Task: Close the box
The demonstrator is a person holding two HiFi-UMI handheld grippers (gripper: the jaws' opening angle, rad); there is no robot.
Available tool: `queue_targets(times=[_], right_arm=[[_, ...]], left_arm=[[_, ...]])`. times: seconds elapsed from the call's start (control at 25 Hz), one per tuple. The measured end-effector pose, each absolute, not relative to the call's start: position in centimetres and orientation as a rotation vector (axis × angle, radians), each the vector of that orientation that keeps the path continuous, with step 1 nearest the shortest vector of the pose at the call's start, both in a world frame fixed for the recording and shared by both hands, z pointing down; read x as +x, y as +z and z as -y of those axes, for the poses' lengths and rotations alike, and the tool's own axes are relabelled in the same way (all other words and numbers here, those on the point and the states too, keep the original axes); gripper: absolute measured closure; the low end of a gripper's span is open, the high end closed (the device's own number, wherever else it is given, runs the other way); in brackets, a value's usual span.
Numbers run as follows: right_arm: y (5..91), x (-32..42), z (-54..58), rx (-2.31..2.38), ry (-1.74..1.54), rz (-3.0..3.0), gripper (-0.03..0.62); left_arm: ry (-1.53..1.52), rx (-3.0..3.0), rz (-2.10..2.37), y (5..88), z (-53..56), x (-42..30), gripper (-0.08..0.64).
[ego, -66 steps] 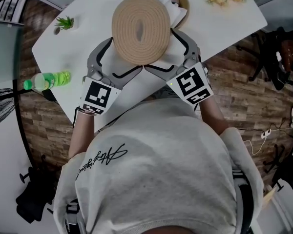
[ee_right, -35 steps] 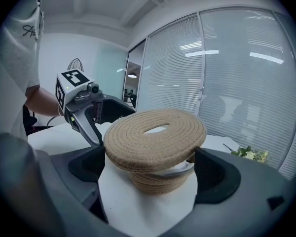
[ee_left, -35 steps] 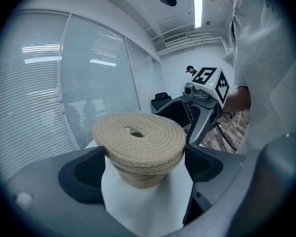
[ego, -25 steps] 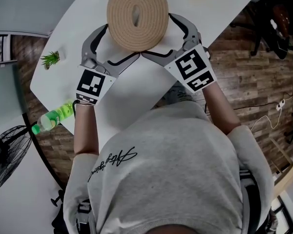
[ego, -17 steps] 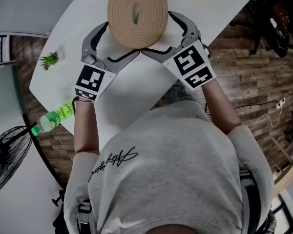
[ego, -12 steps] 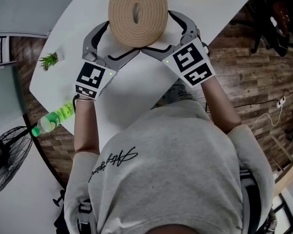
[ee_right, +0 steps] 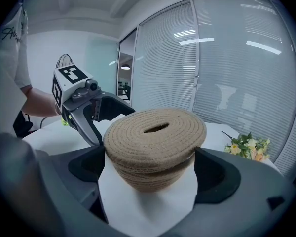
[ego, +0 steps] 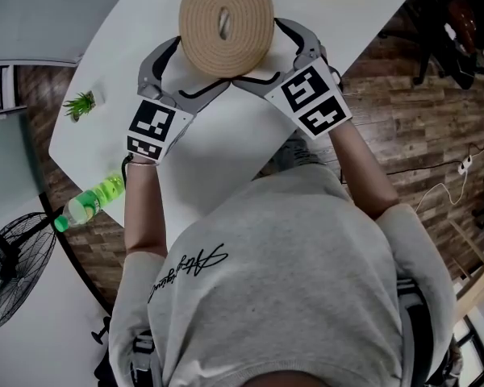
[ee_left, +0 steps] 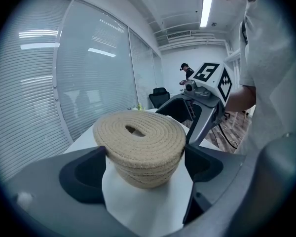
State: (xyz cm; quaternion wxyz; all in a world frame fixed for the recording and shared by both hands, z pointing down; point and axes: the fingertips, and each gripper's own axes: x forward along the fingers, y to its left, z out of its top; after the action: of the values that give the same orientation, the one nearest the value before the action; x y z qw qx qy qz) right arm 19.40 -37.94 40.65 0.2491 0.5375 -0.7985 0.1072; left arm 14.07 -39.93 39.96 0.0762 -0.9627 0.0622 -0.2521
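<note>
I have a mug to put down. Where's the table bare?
Bare: between the plant and the left hand-held gripper, and the near table stretch before the person. Crowded: around the lid, clamped by it and the right hand-held gripper.

A white worktop (ego: 121, 63) with a rounded corner is seen set at an angle over a wood-plank floor (ego: 403, 127). A round box (ego: 226, 22) of coiled rope is carried on it towards the far side, with its slotted lid (ee_right: 155, 128) laid on top; in both gripper views the base of the box (ee_left: 140, 174) is shown resting on the bare white surface. A small green potted plant (ego: 79, 103) is placed near the left corner, well apart from the box. A bunch of flowers (ee_right: 246, 146) is laid by the far edge.
</note>
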Motion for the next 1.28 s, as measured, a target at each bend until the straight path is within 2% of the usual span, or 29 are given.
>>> queue_targets(times=[1.28], right_arm=[[41.23, 19.84, 37.9, 1.524, 0.336, 2.187, 0.021]], left_arm=[[-0.764, -2.909, -0.212, 40.37, 40.19, 14.16, 0.072]])
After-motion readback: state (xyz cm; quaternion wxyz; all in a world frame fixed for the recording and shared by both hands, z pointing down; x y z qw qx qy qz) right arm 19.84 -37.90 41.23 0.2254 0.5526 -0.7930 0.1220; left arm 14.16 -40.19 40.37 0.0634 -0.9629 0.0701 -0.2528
